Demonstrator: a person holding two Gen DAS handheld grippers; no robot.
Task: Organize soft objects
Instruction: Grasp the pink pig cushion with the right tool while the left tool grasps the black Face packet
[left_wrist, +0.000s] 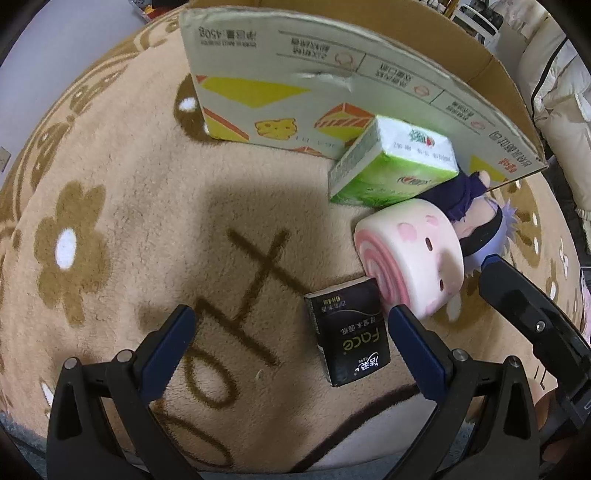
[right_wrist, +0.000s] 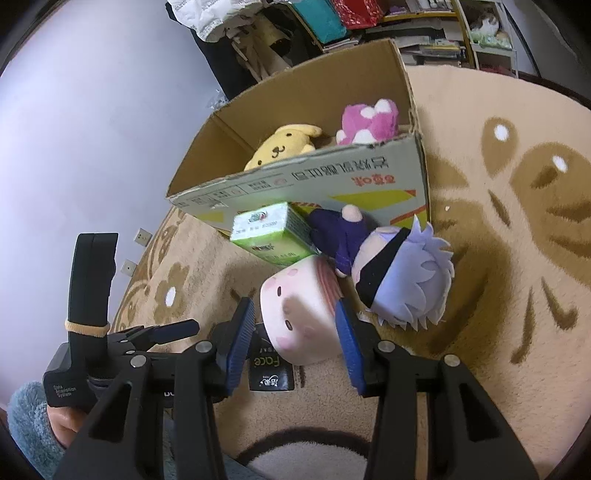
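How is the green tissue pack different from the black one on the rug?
The green tissue pack is pale green and white; the black tissue pack is dark with light lettering. The green one leans tilted against the cardboard box, while the black one lies flat on the rug. The green one looks bulkier. Both are wrapped, block-shaped packs beside the pink roll cushion.

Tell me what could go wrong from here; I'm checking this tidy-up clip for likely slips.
The right claw straddles the pink roll plush; squashy foam may slip out. The black tissue pack touches the roll and may get dragged. The green tissue pack leans on the cardboard box beside the roll and could topple.
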